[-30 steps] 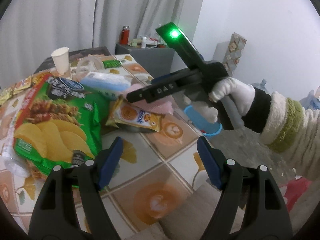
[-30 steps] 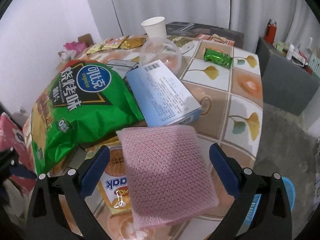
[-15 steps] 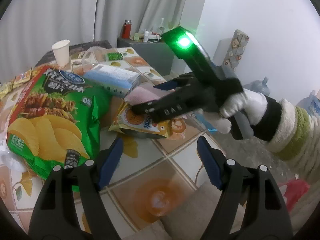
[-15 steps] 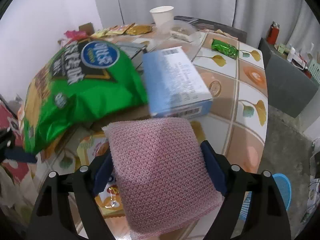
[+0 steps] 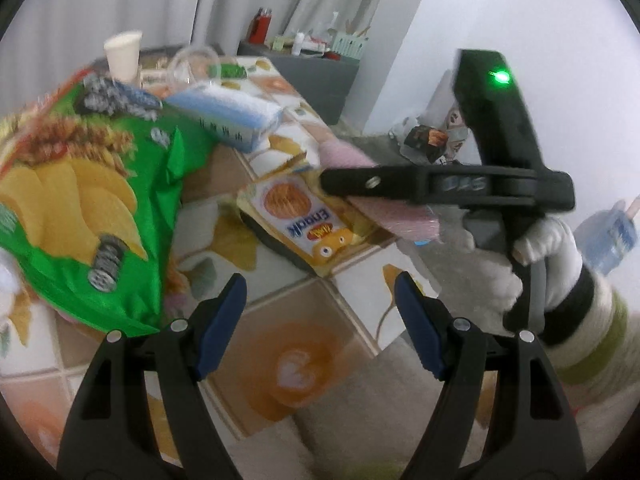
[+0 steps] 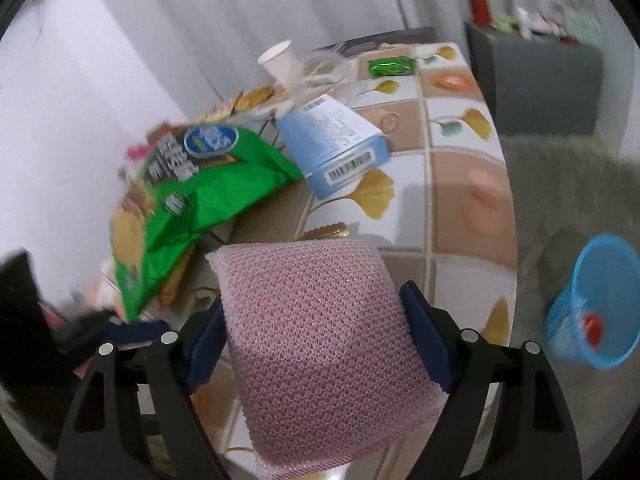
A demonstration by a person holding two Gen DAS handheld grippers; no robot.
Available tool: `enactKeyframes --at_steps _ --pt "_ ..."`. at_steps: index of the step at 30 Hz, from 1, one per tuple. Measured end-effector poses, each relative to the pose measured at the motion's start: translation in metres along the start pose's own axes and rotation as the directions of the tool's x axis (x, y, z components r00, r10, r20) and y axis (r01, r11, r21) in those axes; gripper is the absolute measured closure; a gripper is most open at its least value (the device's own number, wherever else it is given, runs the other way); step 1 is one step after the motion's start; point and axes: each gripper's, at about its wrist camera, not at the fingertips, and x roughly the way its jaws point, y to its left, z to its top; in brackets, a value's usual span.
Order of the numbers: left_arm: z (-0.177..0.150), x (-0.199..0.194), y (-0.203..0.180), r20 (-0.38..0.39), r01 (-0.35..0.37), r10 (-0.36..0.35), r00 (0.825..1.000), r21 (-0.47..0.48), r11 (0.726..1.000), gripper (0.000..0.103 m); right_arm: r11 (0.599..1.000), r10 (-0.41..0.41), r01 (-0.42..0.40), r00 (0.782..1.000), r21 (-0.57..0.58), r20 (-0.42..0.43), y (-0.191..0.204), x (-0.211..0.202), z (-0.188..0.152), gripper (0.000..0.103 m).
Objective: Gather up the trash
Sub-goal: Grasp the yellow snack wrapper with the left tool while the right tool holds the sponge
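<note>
My right gripper (image 6: 312, 312) is shut on a pink mesh sponge (image 6: 320, 332), with both blue pads pressed into its sides, and holds it above the table's right edge. In the left wrist view the right gripper (image 5: 332, 178) is side-on in a white-gloved hand, the sponge (image 5: 384, 216) sticking out below it. A yellow snack packet (image 5: 304, 216) lies under it. My left gripper (image 5: 320, 284) hangs open over the tiled table (image 5: 296, 360) with nothing between its fingers. A blue bin (image 6: 592, 304) stands on the floor to the right.
A big green crisp bag (image 5: 80, 200) covers the table's left part, with a light blue box (image 5: 224, 116) leaning behind it. A paper cup (image 5: 122, 56), a clear bowl (image 5: 192, 64) and a small green wrapper (image 6: 390, 66) sit at the far end. A grey cabinet (image 6: 540, 80) stands beyond.
The right gripper's jaws have shut on the pink sponge and carried it rightward toward the table's edge while rolling; the blue bin has come into its view. The left gripper stayed nearly still.
</note>
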Motion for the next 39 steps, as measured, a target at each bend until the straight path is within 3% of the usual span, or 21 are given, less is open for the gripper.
enactKeyframes --at_steps 3,11,20,25,32,39 --pt "0.000 0.007 0.006 -0.015 0.031 -0.032 0.999 -0.064 0.997 0.033 0.995 0.059 -0.060 0.998 0.075 0.019 -0.011 -0.005 -0.005 0.024" --pt "0.006 0.031 0.012 -0.038 0.060 -0.068 0.997 -0.186 0.981 0.055 0.968 0.157 -0.164 0.986 0.190 0.052 -0.028 -0.009 -0.011 0.025" --pt "0.015 0.043 -0.002 -0.069 -0.046 0.037 0.997 -0.123 0.991 0.070 0.951 0.202 -0.216 0.976 0.223 0.084 -0.033 -0.014 -0.019 0.025" --pt "0.014 0.042 -0.006 -0.065 -0.069 0.062 0.996 -0.100 0.993 0.081 0.944 0.220 -0.235 0.971 0.232 0.091 -0.036 -0.015 -0.020 0.025" --pt "0.019 0.034 -0.013 -0.002 -0.035 0.035 0.999 -0.081 0.996 0.082 0.937 0.238 -0.254 0.967 0.239 0.094 -0.038 -0.014 -0.020 0.026" --pt "0.024 0.039 -0.014 0.003 -0.048 0.049 0.999 -0.083 0.995 0.082 0.925 0.265 -0.281 0.959 0.257 0.098 -0.044 -0.012 -0.019 0.027"
